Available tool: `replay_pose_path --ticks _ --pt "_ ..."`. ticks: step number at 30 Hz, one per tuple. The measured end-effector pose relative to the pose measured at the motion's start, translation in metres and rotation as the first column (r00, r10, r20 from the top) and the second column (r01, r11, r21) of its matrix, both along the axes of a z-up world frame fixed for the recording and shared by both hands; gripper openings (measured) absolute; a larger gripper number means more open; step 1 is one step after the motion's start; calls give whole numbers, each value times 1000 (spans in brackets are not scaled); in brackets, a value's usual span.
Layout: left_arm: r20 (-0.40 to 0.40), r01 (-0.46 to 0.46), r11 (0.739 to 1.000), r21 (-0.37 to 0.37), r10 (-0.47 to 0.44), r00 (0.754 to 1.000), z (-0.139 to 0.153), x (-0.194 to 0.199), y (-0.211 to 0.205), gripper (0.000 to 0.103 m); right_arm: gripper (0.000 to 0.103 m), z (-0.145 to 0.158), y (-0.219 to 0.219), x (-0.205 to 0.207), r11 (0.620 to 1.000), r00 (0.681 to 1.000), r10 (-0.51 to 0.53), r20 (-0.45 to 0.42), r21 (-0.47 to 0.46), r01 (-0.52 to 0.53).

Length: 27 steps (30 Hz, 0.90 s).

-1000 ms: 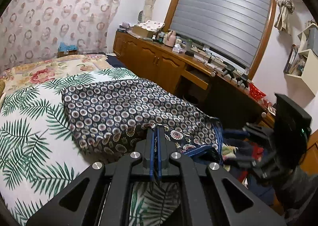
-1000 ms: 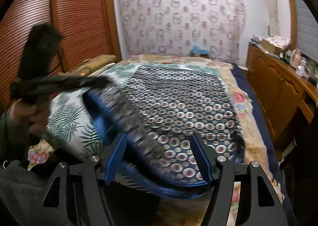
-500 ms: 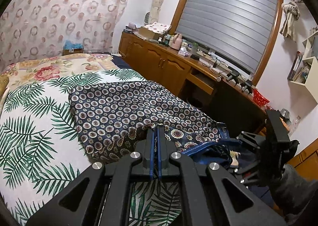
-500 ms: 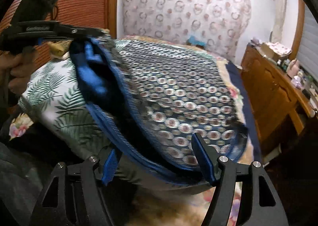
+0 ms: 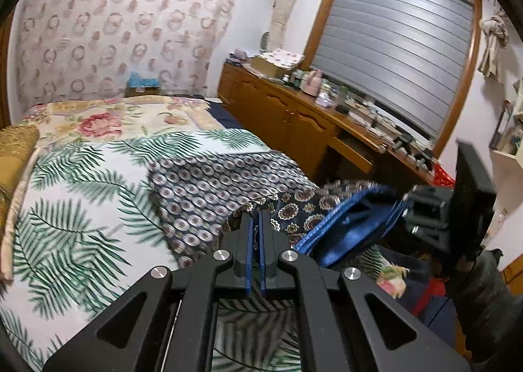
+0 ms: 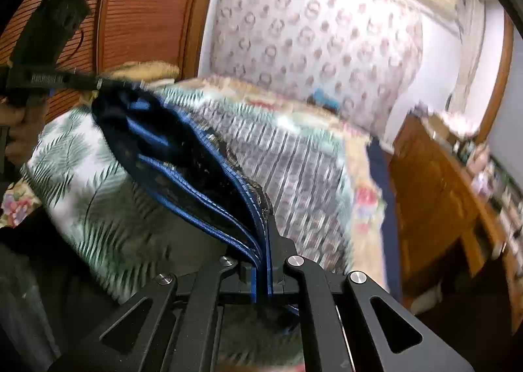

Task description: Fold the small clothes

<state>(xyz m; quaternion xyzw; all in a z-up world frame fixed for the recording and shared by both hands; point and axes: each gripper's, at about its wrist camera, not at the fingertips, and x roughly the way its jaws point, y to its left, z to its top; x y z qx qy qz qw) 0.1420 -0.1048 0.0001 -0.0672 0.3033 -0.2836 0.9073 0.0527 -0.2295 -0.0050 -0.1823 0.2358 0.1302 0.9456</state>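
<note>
Bedroom scene: bed covered by a palm-leaf sheet, floral blanket at 11 o'clock, wooden dresser under a shuttered window at 1–2 o'clock in the left wrist view. Louvred wooden closet doors are seen at 11 o'clock in the right wrist view.

Patterned garment, dark with a circular print and blue piping, is spread over the sheet near frame centre, its near edge lifted off the bed.

Left gripper: jaws closed, the garment's edge pinched between the blue pads at 6 o'clock. Same gripper is seen at 10 o'clock in the right wrist view, held by a hand, fabric hanging from its tip.

Right gripper: jaws closed on the blue-piped hem, several folds of piping bunched between the pads. It is seen at 3 o'clock in the left wrist view, blue lining stretched toward it. Right view is motion-blurred; finer detail cannot be told.
</note>
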Motion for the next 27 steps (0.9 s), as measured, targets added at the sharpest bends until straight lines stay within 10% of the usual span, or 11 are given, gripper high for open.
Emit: replay_pose_path --ticks 14,18,27 --pt "-41 -80 996 36 81 996 -17 73 22 4 3 17 30 108 996 998 48 40 -83 -44" --pt "15 -123 990 70 123 992 -12 86 28 41 3 10 22 136 998 998 55 2 -43 -55" --pt "1 -112 989 93 112 994 -27 106 38 73 3 8 21 181 993 995 95 -43 -70 -98"
